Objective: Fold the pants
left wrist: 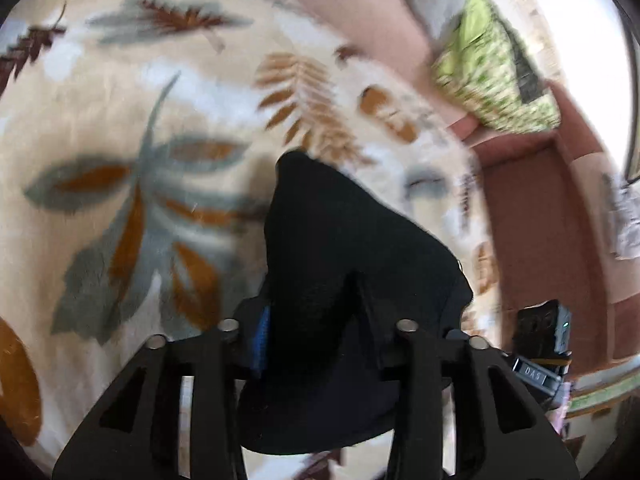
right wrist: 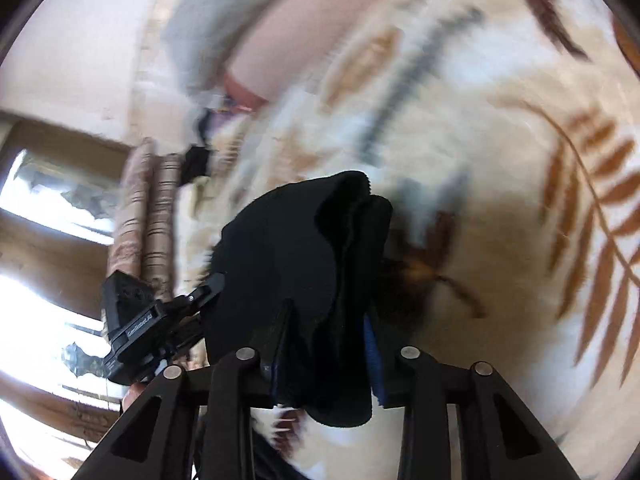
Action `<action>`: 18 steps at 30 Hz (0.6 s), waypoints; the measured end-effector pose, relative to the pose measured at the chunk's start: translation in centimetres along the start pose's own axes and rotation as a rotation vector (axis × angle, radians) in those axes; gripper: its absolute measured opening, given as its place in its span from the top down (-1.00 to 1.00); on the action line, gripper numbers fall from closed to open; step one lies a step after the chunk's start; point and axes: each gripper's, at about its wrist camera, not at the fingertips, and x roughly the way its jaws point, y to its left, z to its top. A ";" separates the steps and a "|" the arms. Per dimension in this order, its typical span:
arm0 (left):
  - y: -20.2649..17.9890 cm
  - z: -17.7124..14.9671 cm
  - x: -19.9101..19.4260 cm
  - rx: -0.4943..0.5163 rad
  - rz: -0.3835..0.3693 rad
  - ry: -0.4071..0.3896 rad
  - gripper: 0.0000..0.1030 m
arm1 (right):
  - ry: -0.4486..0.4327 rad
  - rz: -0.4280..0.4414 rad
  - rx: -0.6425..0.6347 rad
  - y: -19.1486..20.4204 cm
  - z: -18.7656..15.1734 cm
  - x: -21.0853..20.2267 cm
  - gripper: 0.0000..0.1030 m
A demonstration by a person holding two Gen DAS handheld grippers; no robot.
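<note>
Left wrist view shows plenty of open blanket ahead and off to the left, cream with big leaf prints. Its edge runs along the upper right, where a pink strip and a green patterned pillow sit, and further right it drops off beside a reddish-brown panel.

Right wrist view has the same blanket wide open on its right side. Its left side is more crowded: a window, rolled fabric and the other tool's black body.

Left gripper is clamped narrow on a bunch of the black pants, which spill forward over the fingers and hang above the blanket. Right gripper is also pinched tight on the pants, with several layers bunched up between the fingers. Everything's motion-blurred, so finer detail is hard to make out.
</note>
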 end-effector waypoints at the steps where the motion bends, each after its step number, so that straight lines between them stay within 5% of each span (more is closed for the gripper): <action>1: 0.3 -0.4 -0.1 0.009 -0.006 -0.033 -0.19 | -0.014 -0.006 0.020 -0.7 0.0 -0.1 0.25; 5: -0.2 -0.7 -2.3 0.074 0.014 -0.148 -0.23 | -0.275 -0.160 -0.047 0.7 -0.6 -4.6 0.24; 7: -1.4 -1.4 -4.2 0.158 -0.065 -0.220 -0.23 | -0.305 -0.092 -0.156 3.0 -1.4 -5.6 0.24; 10: -3.8 -3.3 -5.5 0.334 -0.197 -0.234 -0.23 | -0.266 -0.124 -0.487 8.3 -3.7 -4.6 0.24; 12: -4.4 -3.6 -3.6 0.371 -0.189 -0.147 -0.23 | -0.129 -0.202 -0.647 9.9 -5.0 -1.4 0.24; 14: -3.5 -3.3 0.6 0.326 -0.111 0.008 -0.20 | 0.012 -0.337 -0.663 8.7 -5.3 1.9 0.23; 18: -2.4 -2.4 0.2 0.253 -0.174 -0.022 -0.20 | 0.003 -0.328 -0.648 8.9 -5.0 1.9 0.24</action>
